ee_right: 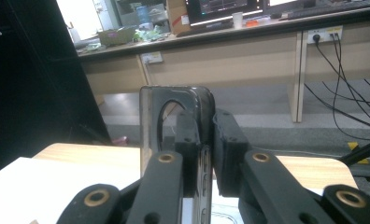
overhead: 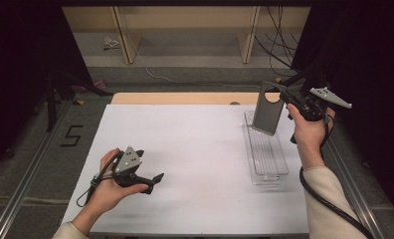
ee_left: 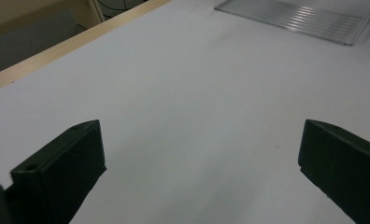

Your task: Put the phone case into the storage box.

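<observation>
In the high view, my right hand-held gripper sits at the upper right of the frame, pinching a flat grey plate with a round hole near its top edge. I hold the plate upright by that top so that its lower end hangs over the far end of the clear ribbed tray, which lies lengthwise at the right of the white surface. Whether the plate's bottom edge touches the tray I cannot tell. My left hand-held gripper rests low at the lower left of the frame, well apart from the tray and carrying nothing; I judge it is parked there to leave the right hand room.

In the left gripper view, my two black jaws stand spread wide at the lower corners with bare white surface between them. The ribbed tray shows at the upper right, far off.

In the right gripper view, my jaws are pressed together on the plate, which rises edge-on at the middle of the frame, its hole visible just above the pads. Gripping close under the hole gives, I think, a firm hold while the long free end points down. A desk with monitors crosses the top.
</observation>
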Motion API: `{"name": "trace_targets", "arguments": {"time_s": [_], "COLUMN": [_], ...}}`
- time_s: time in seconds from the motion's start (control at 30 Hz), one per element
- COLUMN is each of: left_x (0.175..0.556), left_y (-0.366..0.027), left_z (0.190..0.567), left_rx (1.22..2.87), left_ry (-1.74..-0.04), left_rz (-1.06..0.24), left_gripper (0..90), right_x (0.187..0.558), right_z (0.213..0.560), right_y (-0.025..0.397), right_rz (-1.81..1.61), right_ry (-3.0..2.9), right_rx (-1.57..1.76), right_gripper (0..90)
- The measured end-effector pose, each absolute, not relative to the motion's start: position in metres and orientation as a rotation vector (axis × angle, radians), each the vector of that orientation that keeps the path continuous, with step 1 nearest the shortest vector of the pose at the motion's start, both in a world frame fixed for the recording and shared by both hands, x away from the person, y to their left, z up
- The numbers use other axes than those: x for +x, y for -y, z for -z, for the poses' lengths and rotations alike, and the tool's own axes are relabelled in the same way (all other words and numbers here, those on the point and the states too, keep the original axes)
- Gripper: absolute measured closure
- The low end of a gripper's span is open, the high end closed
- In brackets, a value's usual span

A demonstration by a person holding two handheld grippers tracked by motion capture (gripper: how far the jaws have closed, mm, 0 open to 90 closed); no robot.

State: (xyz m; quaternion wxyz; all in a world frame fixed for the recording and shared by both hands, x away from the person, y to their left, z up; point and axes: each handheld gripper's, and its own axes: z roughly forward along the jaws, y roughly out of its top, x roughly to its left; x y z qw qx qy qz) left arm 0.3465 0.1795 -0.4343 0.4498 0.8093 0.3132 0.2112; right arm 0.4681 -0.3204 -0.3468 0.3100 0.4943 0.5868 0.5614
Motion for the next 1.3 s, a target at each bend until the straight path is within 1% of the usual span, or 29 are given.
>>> {"name": "trace_targets", "arguments": {"time_s": [1.3], "left_x": [0.346], "left_y": [-0.181], "left_z": [0.434], "left_rx": [2.001], "left_ry": [-0.777], "left_rz": [-0.524], "left_gripper": [0.6], "right_x": [0.486], "right_z": [0.355], "right_y": [0.313], "right_rz": [-1.443], "right_ry": [-1.587], "right_rx": [1.269], "right_gripper": [82.3]}}
